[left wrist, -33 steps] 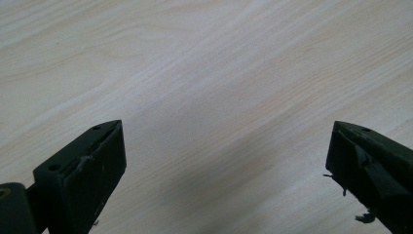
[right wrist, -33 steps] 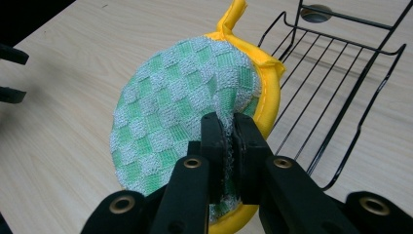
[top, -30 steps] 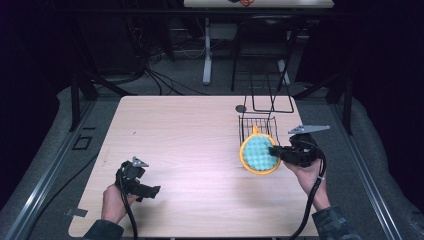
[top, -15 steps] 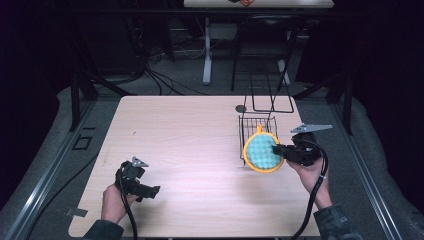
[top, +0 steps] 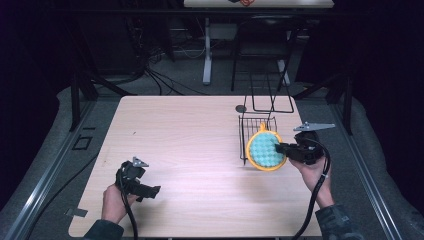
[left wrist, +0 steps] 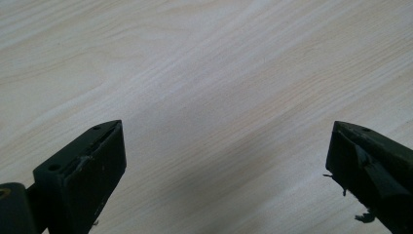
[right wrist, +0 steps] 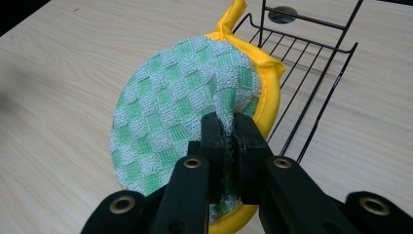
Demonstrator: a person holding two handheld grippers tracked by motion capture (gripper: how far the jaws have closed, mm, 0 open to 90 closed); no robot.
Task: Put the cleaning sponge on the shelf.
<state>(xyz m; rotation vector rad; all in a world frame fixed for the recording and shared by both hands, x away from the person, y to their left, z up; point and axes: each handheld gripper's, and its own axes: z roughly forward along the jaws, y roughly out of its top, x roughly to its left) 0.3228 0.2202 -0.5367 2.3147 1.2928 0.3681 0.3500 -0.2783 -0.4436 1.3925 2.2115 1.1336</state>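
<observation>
Your right gripper (right wrist: 226, 127) has its jaws clamped on the edge of a round green-checked scrubbing pad (right wrist: 187, 107) with a yellow rim, held against the black wire rack (top: 256, 129). Your left gripper (top: 141, 188) rests wide apart, gripping nothing, over the bare counter (top: 190, 135).

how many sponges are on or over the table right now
1. A single round green-and-yellow sponge, pinched at its edge by the right claw, next to the black wire rack at the table's right side. The rack looks empty, though its interior is partly blocked.
</observation>
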